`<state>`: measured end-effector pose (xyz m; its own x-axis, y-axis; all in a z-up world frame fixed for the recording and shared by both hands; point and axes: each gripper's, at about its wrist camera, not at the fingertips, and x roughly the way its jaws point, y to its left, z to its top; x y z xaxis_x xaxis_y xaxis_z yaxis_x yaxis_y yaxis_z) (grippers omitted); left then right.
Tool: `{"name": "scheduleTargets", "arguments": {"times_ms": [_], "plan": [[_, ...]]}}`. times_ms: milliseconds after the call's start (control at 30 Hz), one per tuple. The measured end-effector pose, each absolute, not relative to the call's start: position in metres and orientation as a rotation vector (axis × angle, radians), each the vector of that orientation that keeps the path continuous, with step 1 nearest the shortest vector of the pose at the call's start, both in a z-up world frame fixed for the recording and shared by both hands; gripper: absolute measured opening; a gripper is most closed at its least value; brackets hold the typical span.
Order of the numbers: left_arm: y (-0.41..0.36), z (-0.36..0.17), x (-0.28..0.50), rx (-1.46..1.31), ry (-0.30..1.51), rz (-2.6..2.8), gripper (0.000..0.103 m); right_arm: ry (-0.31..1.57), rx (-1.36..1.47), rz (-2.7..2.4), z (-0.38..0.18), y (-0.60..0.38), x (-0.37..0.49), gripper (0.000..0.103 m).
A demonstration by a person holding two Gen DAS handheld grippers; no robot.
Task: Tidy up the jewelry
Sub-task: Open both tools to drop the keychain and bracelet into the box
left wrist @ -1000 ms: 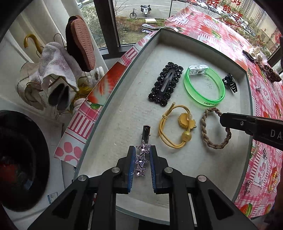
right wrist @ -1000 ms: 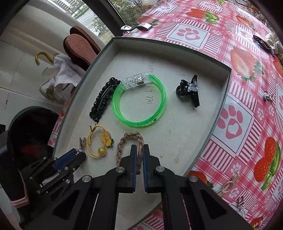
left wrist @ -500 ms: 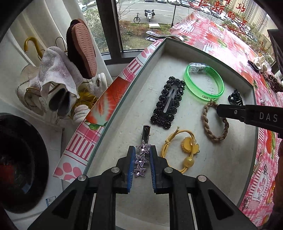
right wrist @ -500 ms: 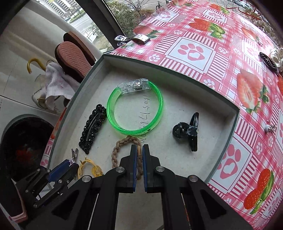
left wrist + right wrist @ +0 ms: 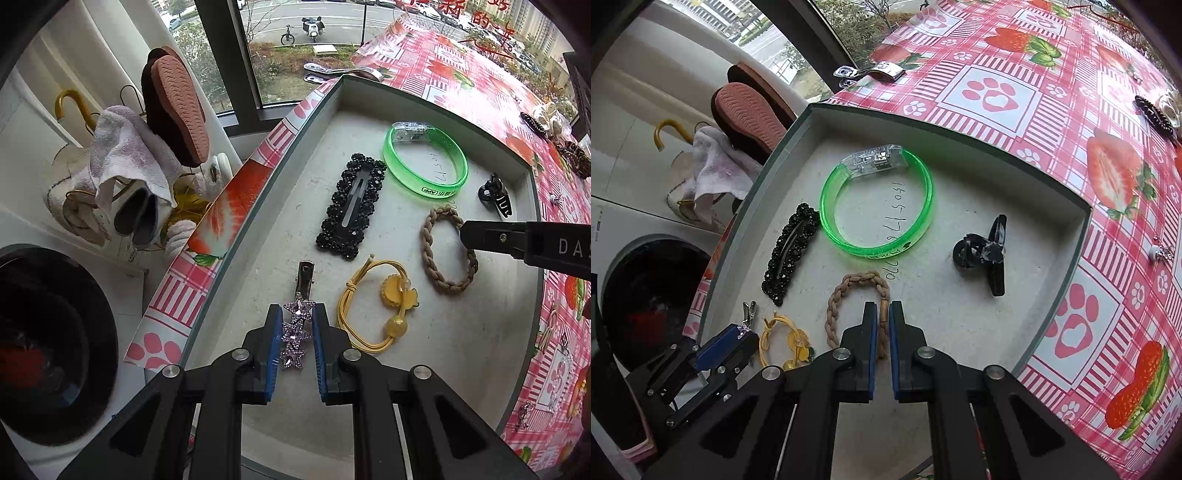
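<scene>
clamping star clip [image 5: 295, 334], left gripper [image 5: 295, 347] hides its sides; right gripper [image 5: 881, 332] pinches braided band [image 5: 849, 295].

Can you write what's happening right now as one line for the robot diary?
left gripper: shut on star hair clip | right gripper: shut on braided hair tie | both over grey tray

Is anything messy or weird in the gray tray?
Nothing looks broken or spilled. The only odd thing is dark handwritten numbers scribbled on the tray floor, partly inside the green bracelet. The pieces lie apart, not tangled.
</scene>
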<state>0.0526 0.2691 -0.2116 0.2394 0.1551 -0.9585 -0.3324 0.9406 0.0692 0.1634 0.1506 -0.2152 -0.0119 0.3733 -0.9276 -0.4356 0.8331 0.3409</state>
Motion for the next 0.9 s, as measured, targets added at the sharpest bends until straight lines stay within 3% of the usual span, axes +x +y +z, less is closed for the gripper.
{"name": "scheduleTargets", "arguments": {"times_ms": [133, 267, 433, 567, 767, 800, 833, 900], "plan": [[0.268, -0.207, 0.051, -0.151, 1.286, 0.344, 0.023, 1.442, -0.027, 0.656, -0.207, 0.144, 0.161, 0.012], [0.265, -0.202, 0.05, -0.136, 1.284, 0.341, 0.023, 1.432, -0.001, 0.668, -0.197, 0.132, 0.157, 0.033], [0.26, -0.195, 0.049, -0.121, 1.284, 0.341, 0.023, 1.418, 0.029, 0.668, -0.185, 0.111, 0.149, 0.036], [0.257, -0.192, 0.05, -0.113, 1.29, 0.347, 0.023, 1.409, 0.058, 0.645, -0.178, 0.09, 0.145, 0.044], [0.246, -0.189, 0.052, -0.1, 1.302, 0.325, 0.024, 1.406, 0.085, 0.63, -0.171, 0.064, 0.14, 0.045], [0.245, -0.188, 0.053, -0.097, 1.303, 0.324, 0.052, 1.404, 0.093, 0.624, -0.17, 0.058, 0.14, 0.046], [0.243, -0.186, 0.053, -0.1, 1.302, 0.326, 0.103, 1.402, 0.102, 0.618, -0.169, 0.054, 0.14, 0.048], [0.24, -0.176, 0.051, -0.097, 1.252, 0.348, 0.103, 1.401, 0.125, 0.604, -0.167, 0.043, 0.139, 0.048]]}}
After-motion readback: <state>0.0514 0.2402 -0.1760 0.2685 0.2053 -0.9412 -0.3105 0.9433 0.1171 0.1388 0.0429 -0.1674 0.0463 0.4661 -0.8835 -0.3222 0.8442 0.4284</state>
